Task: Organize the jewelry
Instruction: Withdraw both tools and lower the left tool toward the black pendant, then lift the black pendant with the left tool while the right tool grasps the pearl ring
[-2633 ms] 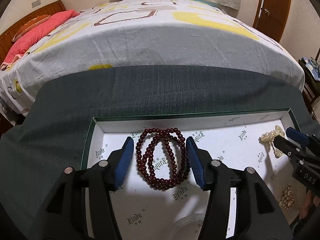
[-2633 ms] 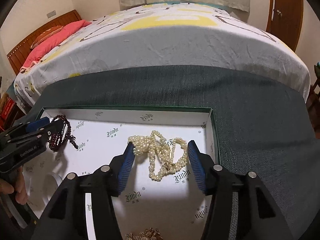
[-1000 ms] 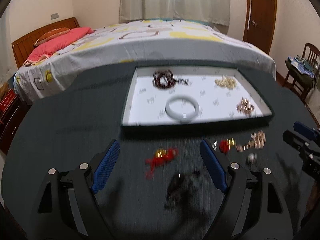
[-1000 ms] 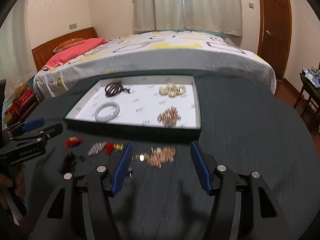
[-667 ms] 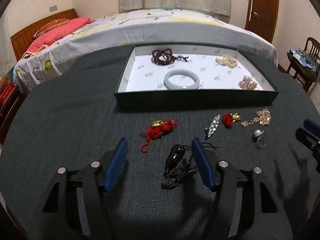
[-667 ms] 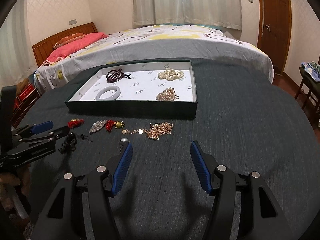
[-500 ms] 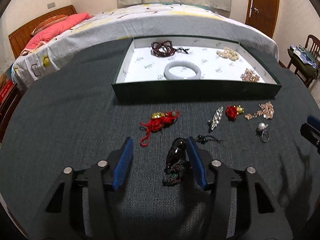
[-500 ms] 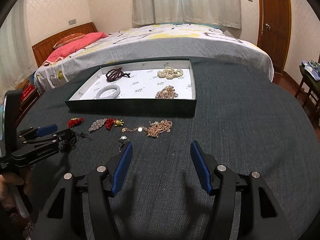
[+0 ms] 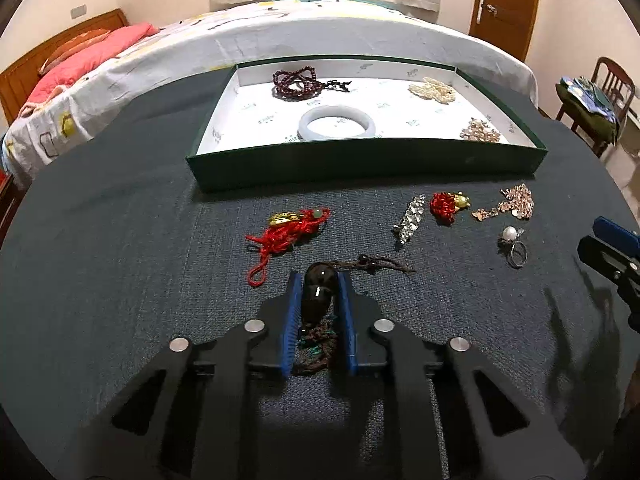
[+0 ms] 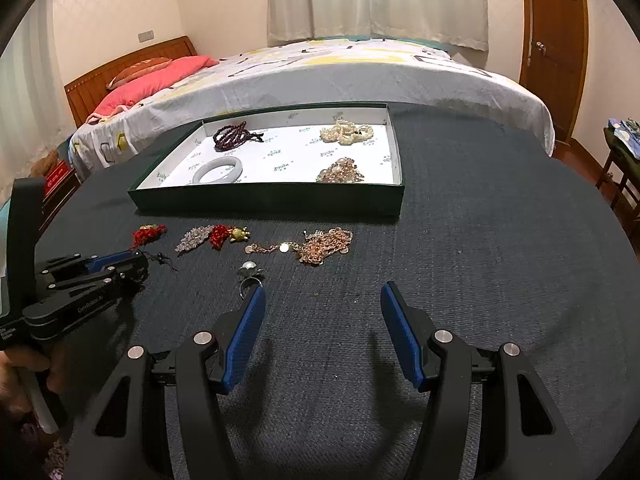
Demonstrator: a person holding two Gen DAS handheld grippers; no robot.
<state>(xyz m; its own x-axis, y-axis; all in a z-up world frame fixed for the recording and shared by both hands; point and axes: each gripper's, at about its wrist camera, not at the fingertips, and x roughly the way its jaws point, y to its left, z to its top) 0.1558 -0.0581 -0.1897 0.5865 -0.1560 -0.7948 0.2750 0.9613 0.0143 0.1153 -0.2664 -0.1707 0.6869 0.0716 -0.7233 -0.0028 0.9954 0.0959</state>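
My left gripper (image 9: 319, 280) is shut on a dark pendant (image 9: 317, 294) with a brown cord, low on the dark tablecloth; it also shows at the left of the right wrist view (image 10: 134, 266). My right gripper (image 10: 322, 294) is open and empty above the cloth, its left finger close to a pearl ring (image 10: 250, 271). A green tray (image 9: 360, 160) with a white lining holds dark red beads (image 9: 296, 82), a white bangle (image 9: 337, 124), pearls (image 9: 434, 90) and a gold piece (image 9: 480, 132).
Loose on the cloth in front of the tray lie a red cord charm (image 9: 288, 230), a crystal clip (image 9: 410, 218), a red knot charm (image 9: 446, 205), a rose-gold chain (image 9: 516, 202) and the pearl ring (image 9: 512, 242). A bed (image 10: 340, 72) stands behind the table, a chair (image 9: 608, 84) at right.
Both grippers have pulled back from the tray to the near side of the table. My left gripper has come down over the dark pendant and closed on it. The right gripper stays open.
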